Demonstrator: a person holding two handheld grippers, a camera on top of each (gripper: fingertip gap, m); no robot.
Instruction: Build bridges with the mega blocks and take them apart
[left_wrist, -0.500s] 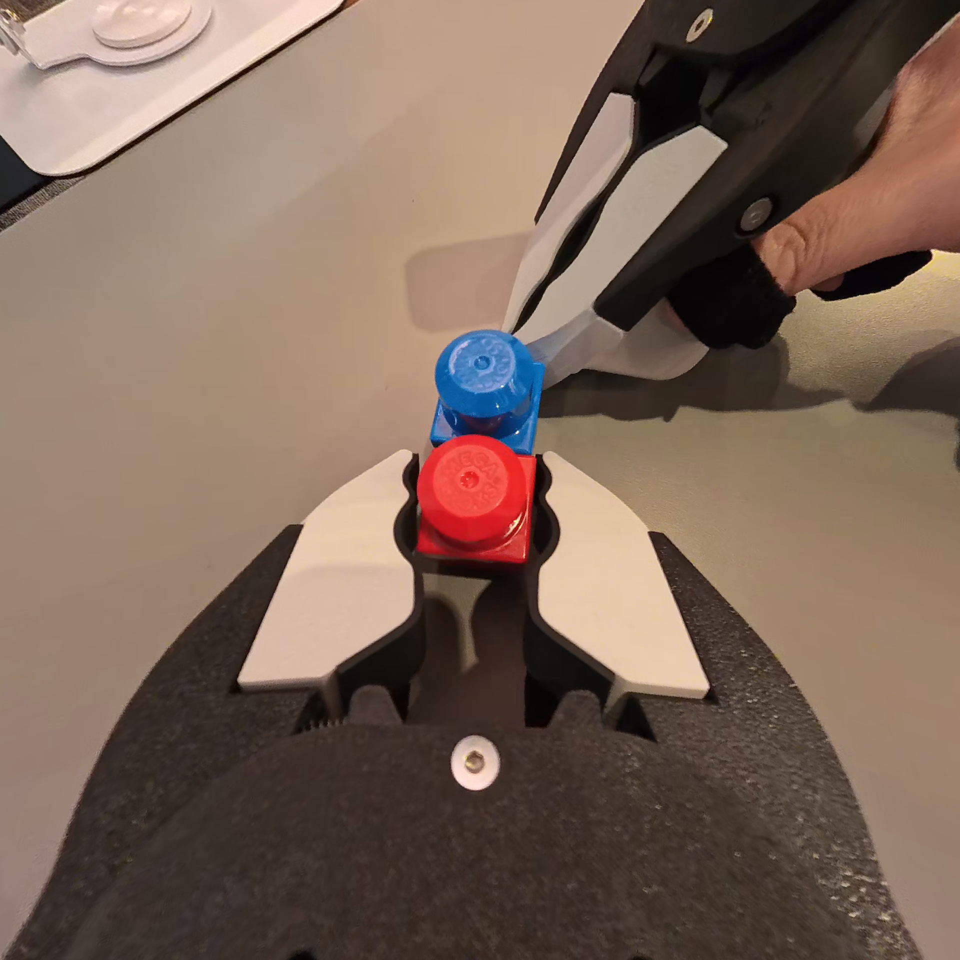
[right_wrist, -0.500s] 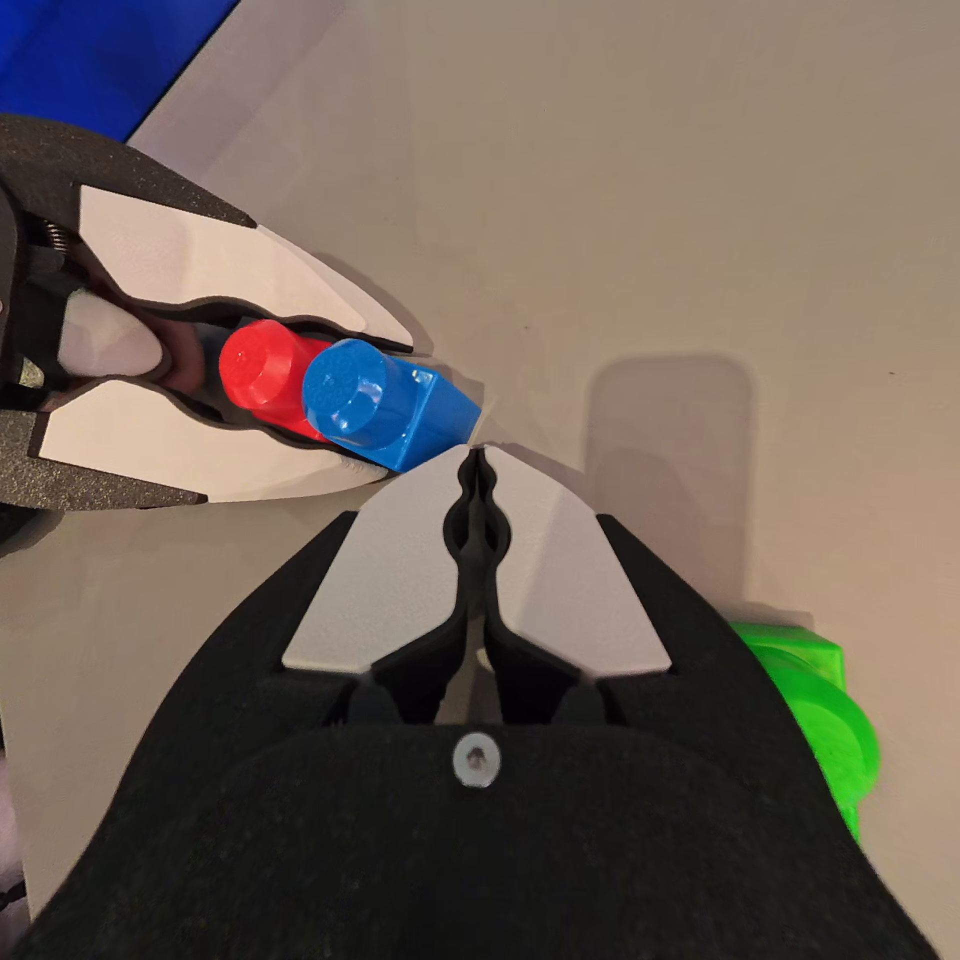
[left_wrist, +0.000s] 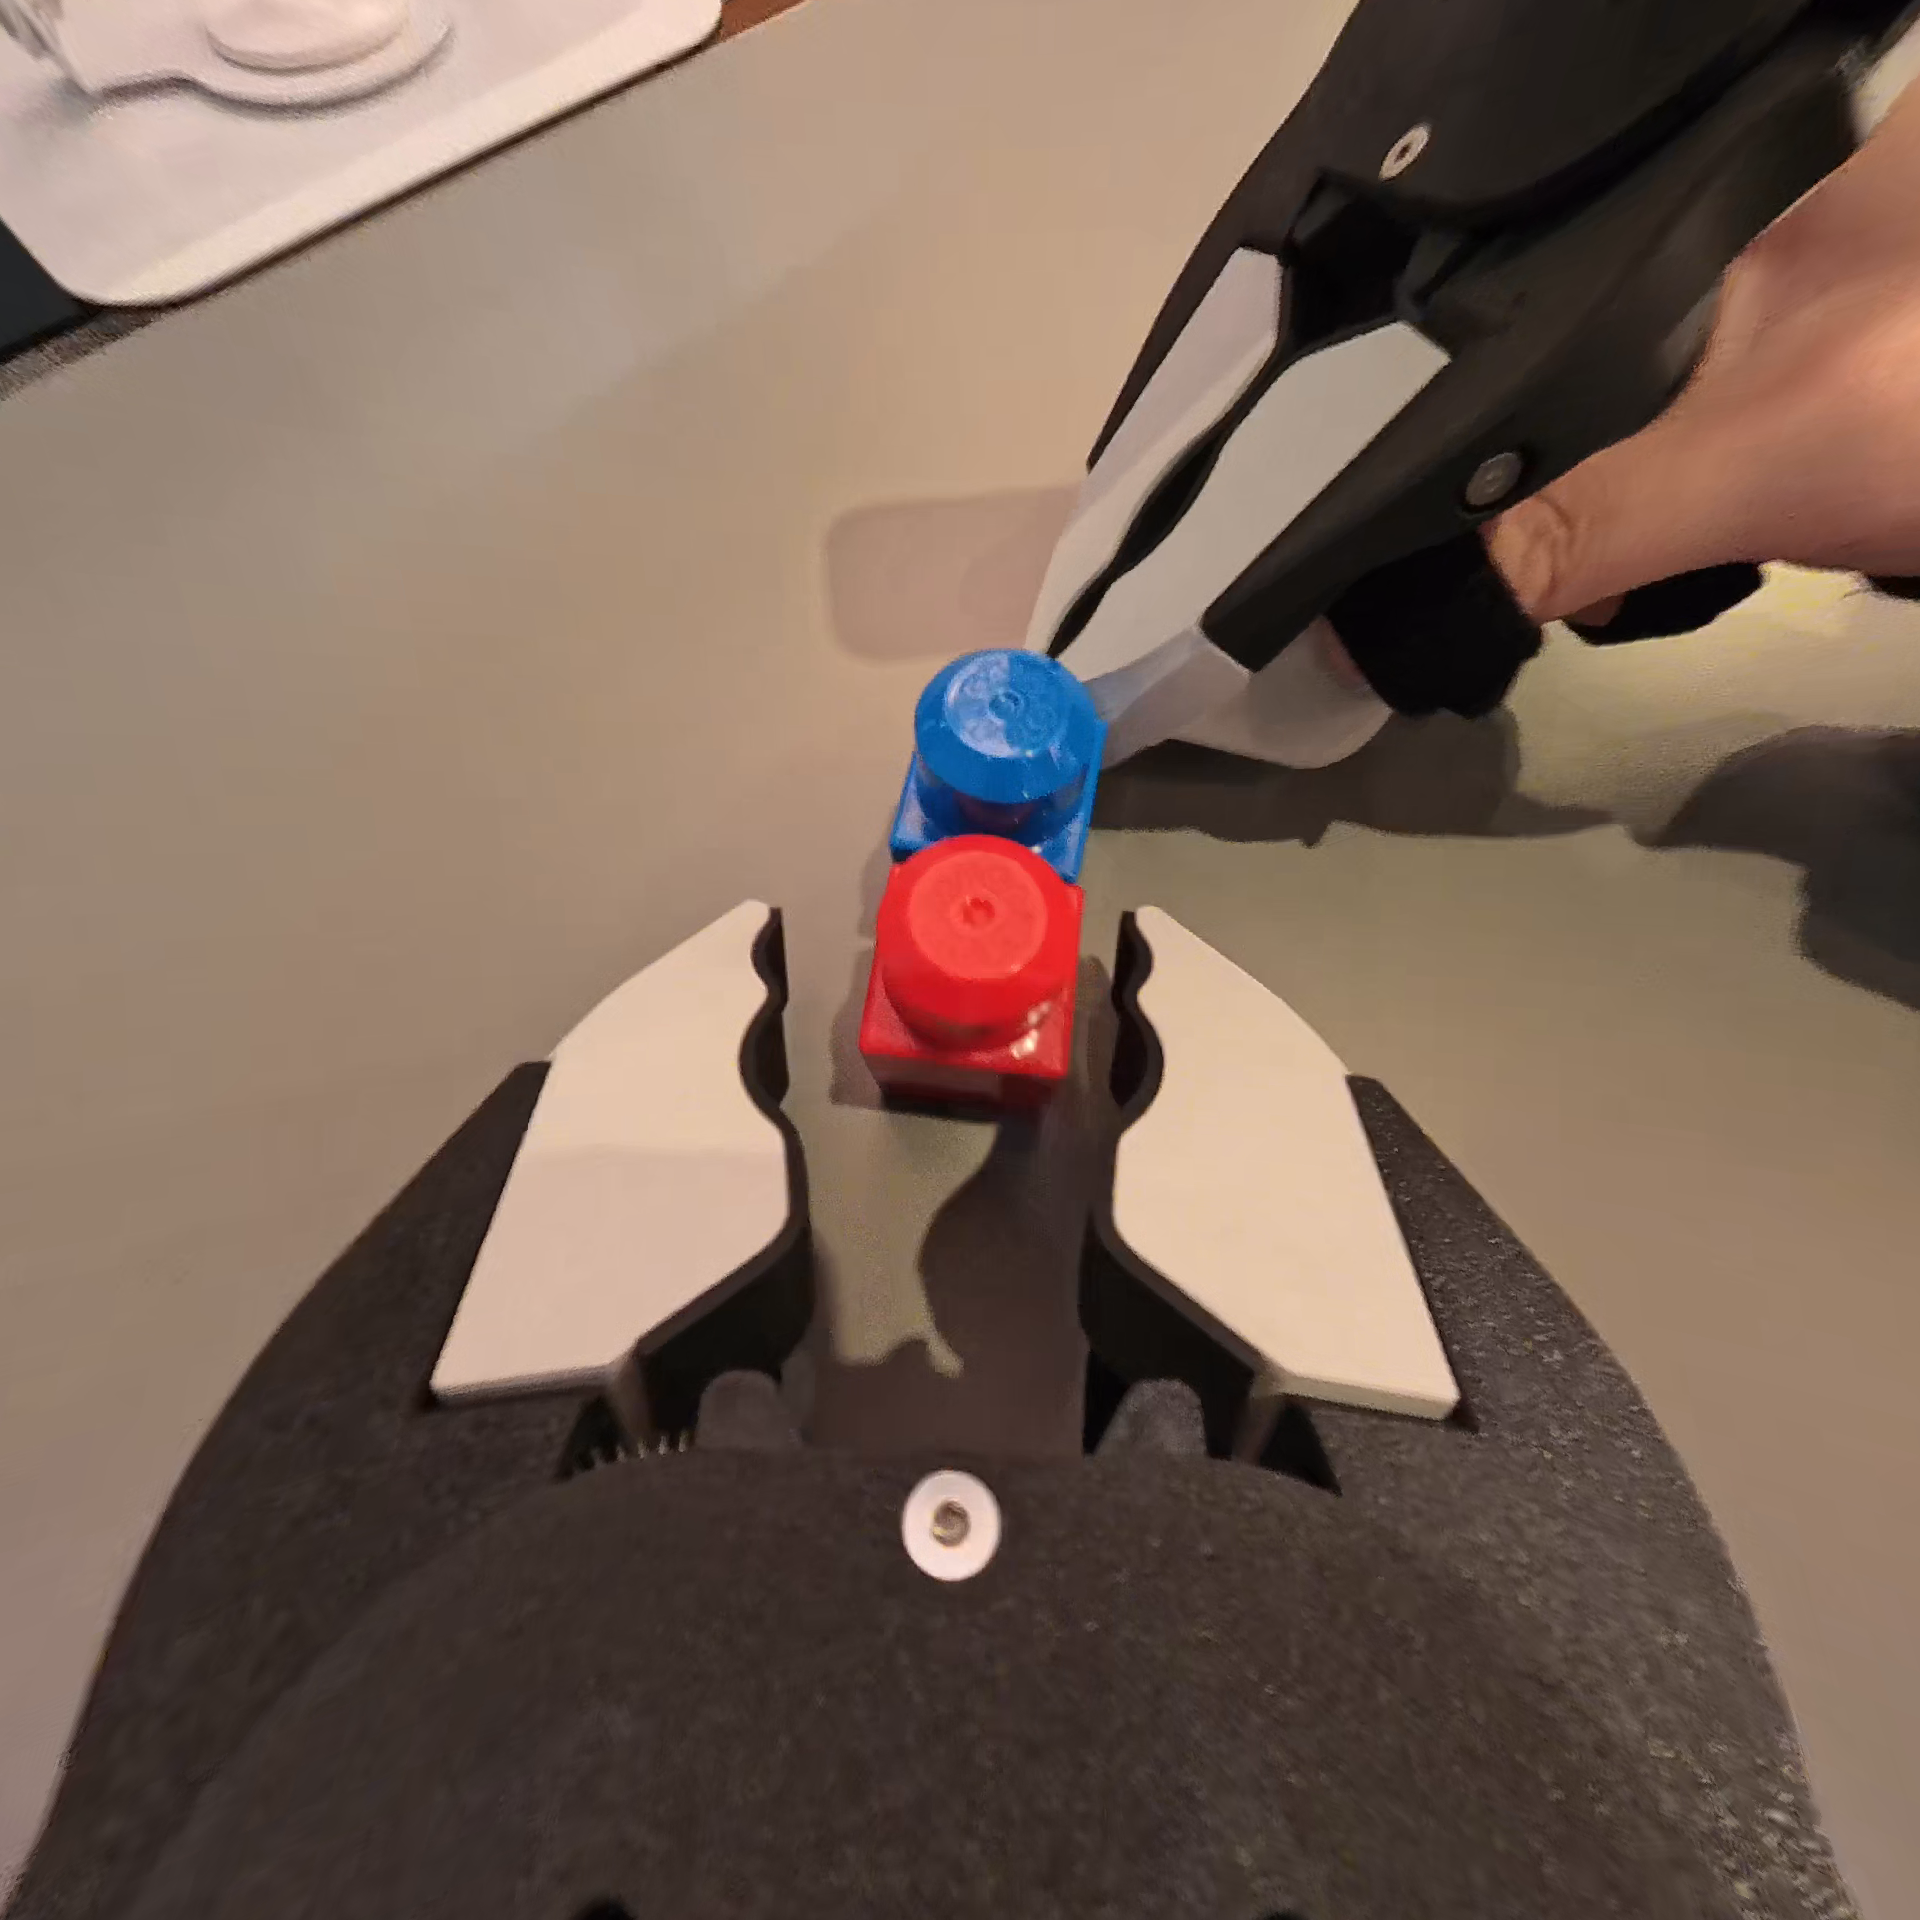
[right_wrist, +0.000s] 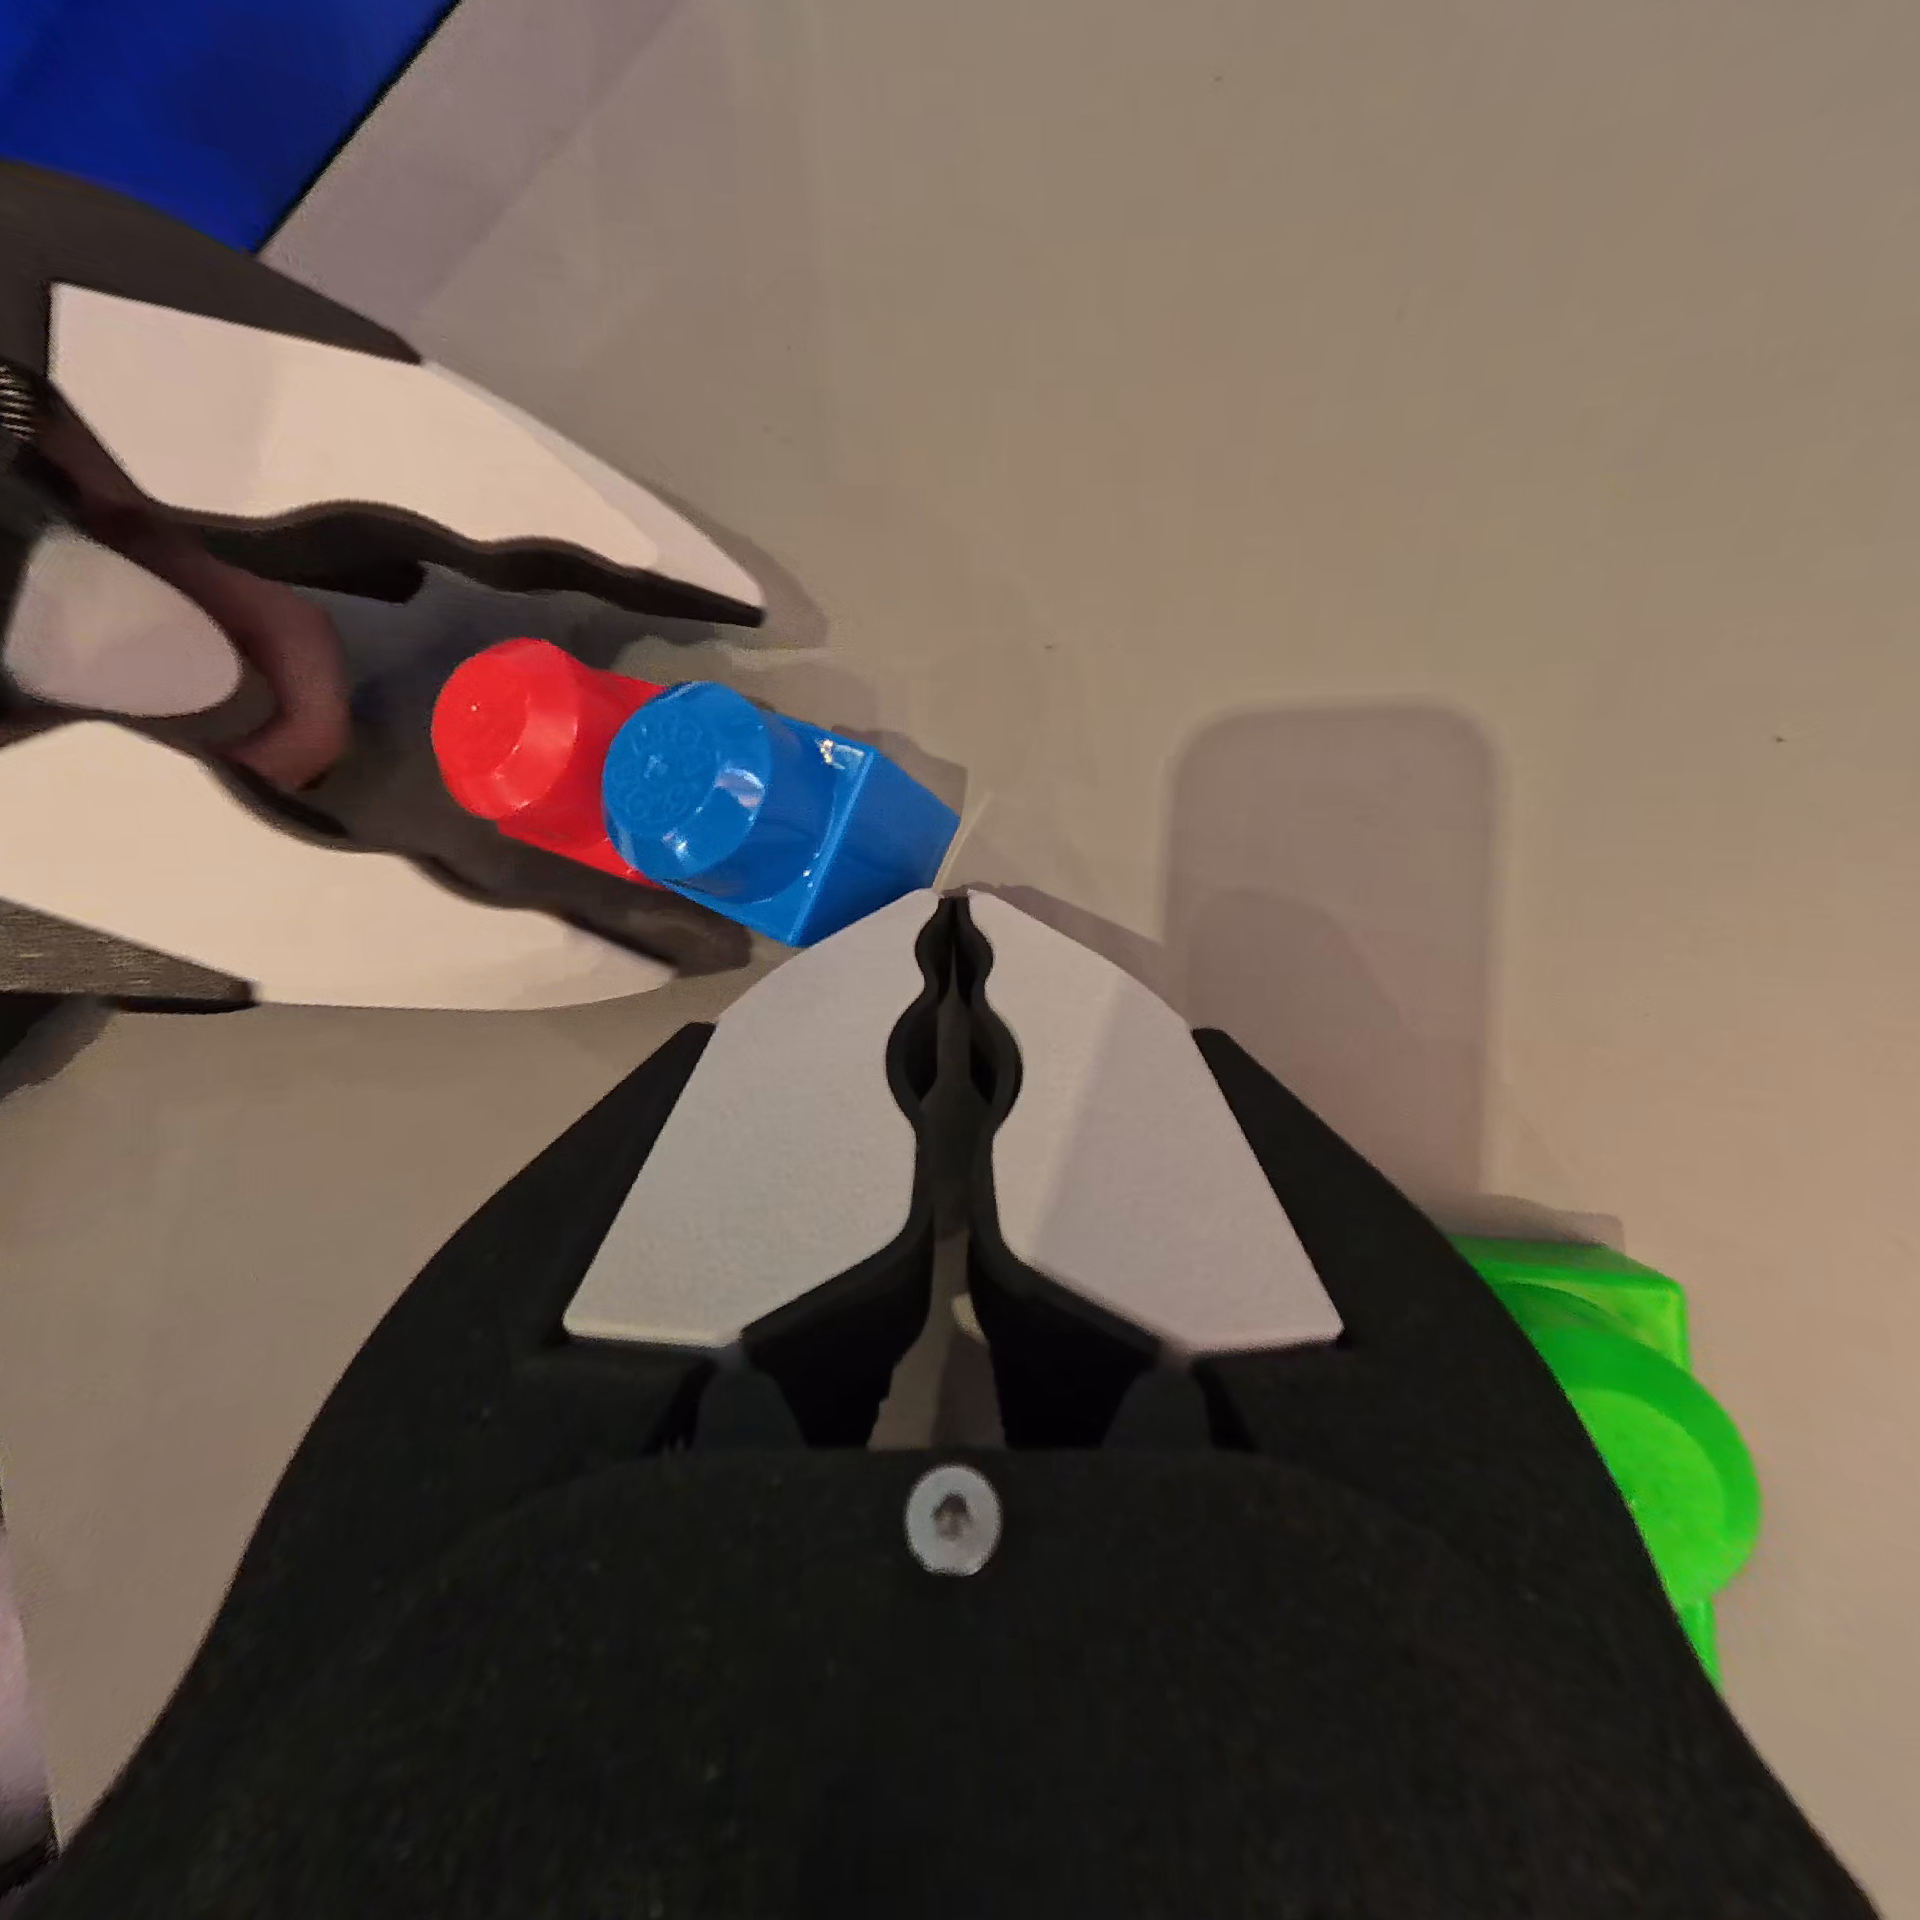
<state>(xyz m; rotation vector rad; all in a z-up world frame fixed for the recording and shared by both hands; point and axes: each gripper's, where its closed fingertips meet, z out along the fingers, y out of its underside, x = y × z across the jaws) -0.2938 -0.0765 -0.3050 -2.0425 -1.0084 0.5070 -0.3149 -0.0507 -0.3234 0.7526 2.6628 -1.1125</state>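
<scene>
A red single-stud block stands on the grey table with a blue single-stud block right behind it, touching. My left gripper is open, its jaws either side of the red block with gaps. My right gripper is shut and empty, its tip against the blue block's far right side. In the right wrist view the blue block and red block sit just left of my right gripper, with the left gripper open around them. A green block lies at the right, partly hidden behind my right gripper.
A white mat with a white round object lies at the table's far left corner. A blue surface lies past the table edge in the right wrist view. A person's hand holds the right gripper. There is about 5 centimeters between the tips of the two grippers.
My left gripper has opened and let go of the red block. The right gripper stays shut at the blue block.
</scene>
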